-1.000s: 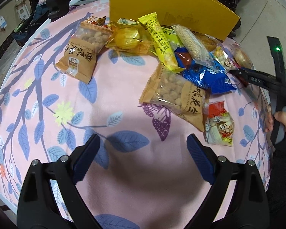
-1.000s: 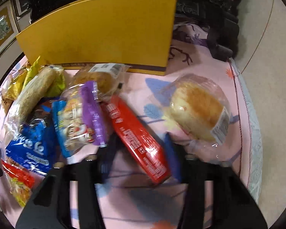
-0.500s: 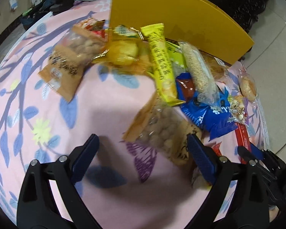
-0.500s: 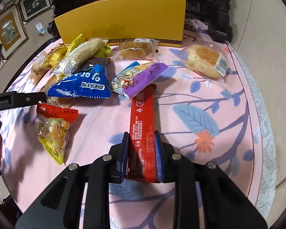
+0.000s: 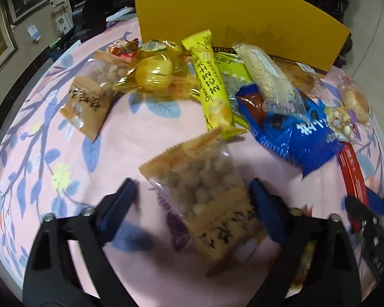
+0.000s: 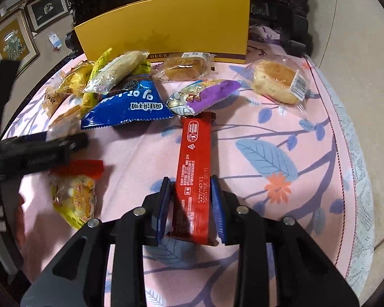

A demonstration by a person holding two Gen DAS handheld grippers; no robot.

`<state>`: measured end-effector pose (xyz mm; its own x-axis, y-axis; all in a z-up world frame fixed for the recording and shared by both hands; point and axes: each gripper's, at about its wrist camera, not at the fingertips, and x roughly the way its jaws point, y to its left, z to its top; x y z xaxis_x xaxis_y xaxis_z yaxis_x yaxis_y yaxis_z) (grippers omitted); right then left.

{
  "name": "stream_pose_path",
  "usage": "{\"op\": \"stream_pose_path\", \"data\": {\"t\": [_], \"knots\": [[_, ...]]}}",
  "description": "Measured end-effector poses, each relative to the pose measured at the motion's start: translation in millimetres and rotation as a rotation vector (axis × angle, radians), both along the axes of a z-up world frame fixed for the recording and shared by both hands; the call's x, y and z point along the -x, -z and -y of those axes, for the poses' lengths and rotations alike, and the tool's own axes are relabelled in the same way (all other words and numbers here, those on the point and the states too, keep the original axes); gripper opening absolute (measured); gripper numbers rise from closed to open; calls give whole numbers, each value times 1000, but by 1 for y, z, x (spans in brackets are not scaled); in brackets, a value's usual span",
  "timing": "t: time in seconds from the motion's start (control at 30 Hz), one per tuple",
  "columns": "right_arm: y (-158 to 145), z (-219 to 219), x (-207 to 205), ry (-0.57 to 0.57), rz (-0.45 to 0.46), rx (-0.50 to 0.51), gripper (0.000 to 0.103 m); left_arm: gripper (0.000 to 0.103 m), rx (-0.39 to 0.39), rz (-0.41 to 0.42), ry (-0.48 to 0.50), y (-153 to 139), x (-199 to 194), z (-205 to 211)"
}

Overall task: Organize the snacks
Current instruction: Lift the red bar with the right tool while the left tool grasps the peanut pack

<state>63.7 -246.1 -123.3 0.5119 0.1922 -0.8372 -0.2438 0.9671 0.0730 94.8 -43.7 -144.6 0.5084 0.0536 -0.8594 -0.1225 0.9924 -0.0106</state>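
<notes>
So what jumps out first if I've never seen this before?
Probably the tall yellow box standing at the back of the pink floral tablecloth, with bright snack packets heaped before it. Nearer, the right gripper pinches a long red bar, and the open left gripper straddles a brown puffed-snack bag.

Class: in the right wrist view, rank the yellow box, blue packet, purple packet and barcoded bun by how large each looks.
1. yellow box
2. blue packet
3. purple packet and barcoded bun: look alike, so unranked.
</notes>
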Motion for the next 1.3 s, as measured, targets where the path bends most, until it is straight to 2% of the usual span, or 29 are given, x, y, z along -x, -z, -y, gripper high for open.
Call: {"op": "stream_pose_path", "data": {"t": [0.03, 0.07, 0.1, 0.17, 0.33, 0.4, 0.43, 0.47, 0.53, 0.73, 0.8, 1.0, 1.07, 1.17, 1.3], "knots": [[0, -1, 0, 5, 4, 3, 33, 68, 0, 3, 1, -2, 2, -5], [0, -1, 1, 9, 8, 5, 33, 48, 2, 8, -3, -4, 3, -14], [0, -2, 1, 12, 14, 9, 33, 41, 12, 9, -4, -5, 1, -22], [1, -5, 1, 14, 21, 23, 33, 39, 52, 11, 12, -6, -2, -34], [0, -13, -5, 28, 17, 55, 35, 38, 37, 43, 37, -3, 1, -36], [0, -15, -5, 36, 26, 55, 30, 36, 69, 36, 54, -3, 5, -39], [0, -13, -3, 47, 22, 32, 25, 35, 80, 33, 59, -4, 7, -40], [-2, -12, -1, 52, 16, 5, 25, 34, 92, 31, 62, -5, 11, -41], [-11, -11, 8, 69, 36, -45, 25, 33, 115, 36, 72, -9, 21, -45], [-48, -22, 35, 84, 113, -73, 25, 33, 158, 88, 89, -35, 50, -54], [-55, -26, 39, 79, 128, -76, 25, 34, 160, 113, 99, -47, 56, -57], [-85, -29, 56, 78, 179, -178, 25, 34, 197, 148, 118, -71, 65, -64], [-93, -31, 57, 85, 211, -172, 25, 34, 199, 170, 126, -79, 64, -64], [-102, -35, 46, 82, 225, -159, 25, 34, 184, 187, 148, -90, 54, -56], [-120, -43, 5, 73, 241, -156, 25, 34, 176, 209, 184, -115, 20, -47]]}}
